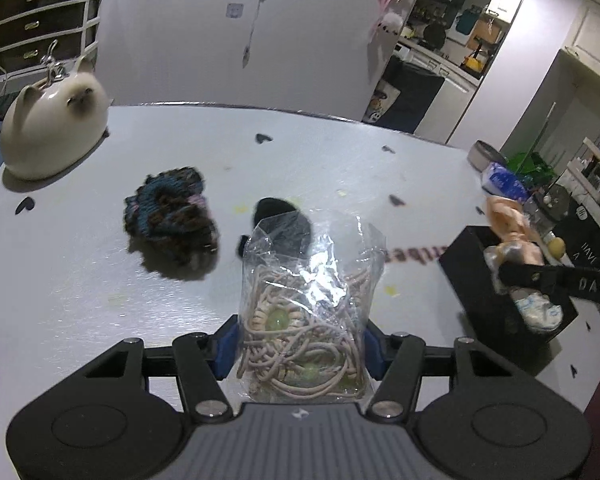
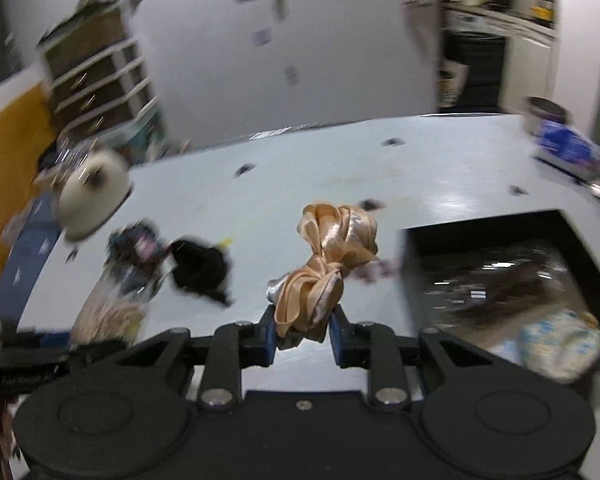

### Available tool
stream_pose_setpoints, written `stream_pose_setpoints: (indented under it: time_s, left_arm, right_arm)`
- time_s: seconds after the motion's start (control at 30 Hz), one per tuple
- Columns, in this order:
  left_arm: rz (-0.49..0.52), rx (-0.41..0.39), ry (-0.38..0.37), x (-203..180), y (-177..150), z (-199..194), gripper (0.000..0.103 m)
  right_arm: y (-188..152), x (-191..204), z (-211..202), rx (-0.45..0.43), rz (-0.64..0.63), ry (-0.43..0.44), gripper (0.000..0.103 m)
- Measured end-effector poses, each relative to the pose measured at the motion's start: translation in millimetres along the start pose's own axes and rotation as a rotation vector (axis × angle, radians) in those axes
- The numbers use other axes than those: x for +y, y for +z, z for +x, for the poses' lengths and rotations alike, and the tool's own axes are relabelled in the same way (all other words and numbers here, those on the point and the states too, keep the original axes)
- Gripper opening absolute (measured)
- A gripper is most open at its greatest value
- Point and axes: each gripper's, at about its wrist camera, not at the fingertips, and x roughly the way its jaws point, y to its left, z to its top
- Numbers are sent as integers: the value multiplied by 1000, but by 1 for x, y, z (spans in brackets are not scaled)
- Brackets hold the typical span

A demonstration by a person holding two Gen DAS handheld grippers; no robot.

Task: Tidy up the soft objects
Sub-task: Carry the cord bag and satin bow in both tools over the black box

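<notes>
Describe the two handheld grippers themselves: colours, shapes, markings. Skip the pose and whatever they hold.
Both look alike. The left gripper has a matte black body with two round raised discs, angular black linkage arms pinned with silver bolts, a ribbed grey centre plate bearing a small white logo, and blue fingers. The right gripper shows the same black frame, silver bolts and blue fingers. No cables or sleeves are visible.

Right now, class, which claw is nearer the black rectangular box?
Right. The right claw, gripping the peach satin scrunchie, hovers at the black rectangular box; the left claw, holding the clear plastic bag, sits further away.
</notes>
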Motion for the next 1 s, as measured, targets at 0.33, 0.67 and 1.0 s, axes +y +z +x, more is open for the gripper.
stream_pose_setpoints:
  time_s: [0.33, 0.67, 1.0]
  left_arm:
    - [25, -46, -57, -76, 6, 0, 60]
    - [68, -34, -75, -157, 11, 12, 60]
    - [153, -19, -98, -206, 15, 33, 60]
  right_arm:
    - [2, -123, -22, -30, 365, -185, 27]
    - [5, -194, 21, 98, 518, -182, 31]
    - [28, -207, 38, 205, 355, 36, 57]
